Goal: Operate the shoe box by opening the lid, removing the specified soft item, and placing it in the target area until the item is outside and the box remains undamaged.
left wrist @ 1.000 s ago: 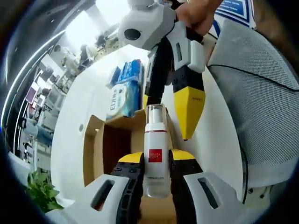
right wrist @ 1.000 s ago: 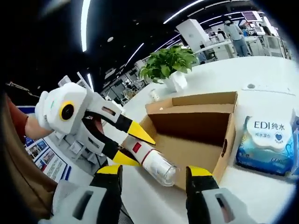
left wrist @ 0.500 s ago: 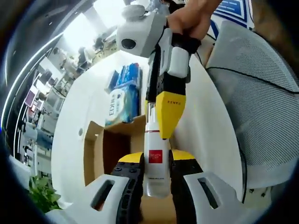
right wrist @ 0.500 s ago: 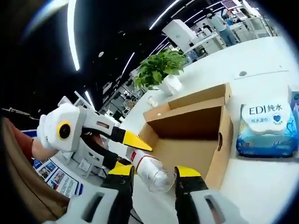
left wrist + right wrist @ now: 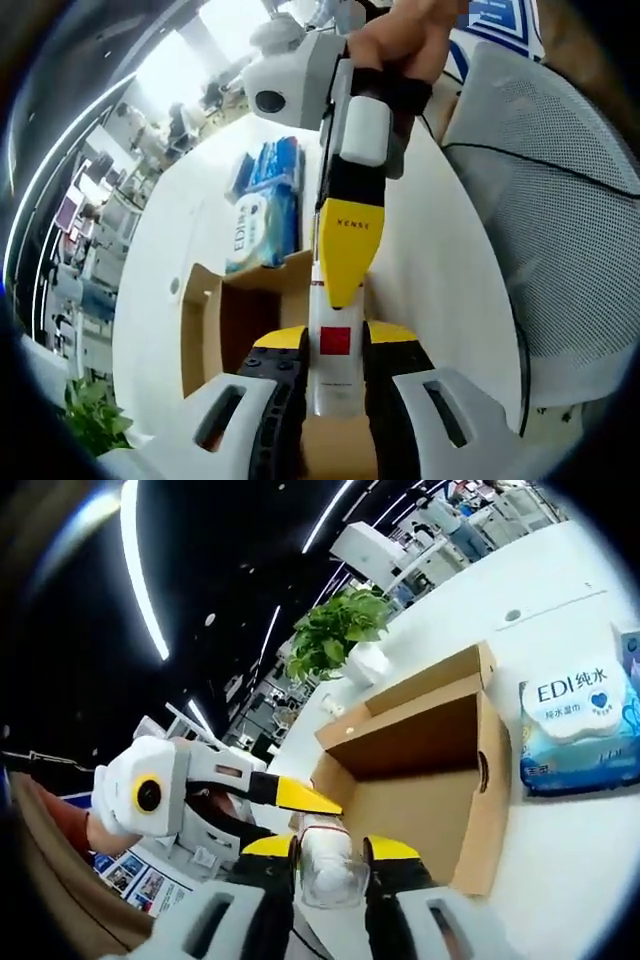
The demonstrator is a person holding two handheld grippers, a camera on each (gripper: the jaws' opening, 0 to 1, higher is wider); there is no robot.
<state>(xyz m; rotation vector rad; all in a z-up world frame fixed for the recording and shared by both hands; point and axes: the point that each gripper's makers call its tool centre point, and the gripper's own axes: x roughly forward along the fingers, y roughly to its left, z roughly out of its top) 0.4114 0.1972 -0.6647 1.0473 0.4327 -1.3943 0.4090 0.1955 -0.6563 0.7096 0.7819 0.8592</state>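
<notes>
Both fingers (image 5: 330,865) around bottle (image 5: 335,345) beside box rim (image 5: 420,685)

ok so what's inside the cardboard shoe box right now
In the right gripper view, the open shoe box shows bare brown walls and shadow; its floor is hidden behind the near wall. The bottle is outside, between both tongs.

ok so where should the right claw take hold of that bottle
On the clear cap end of the bottle, coming in end-on. The left claw already clamps the labelled body, leaving the cap end free, and the right claw has its jaws at either side of it.
</notes>
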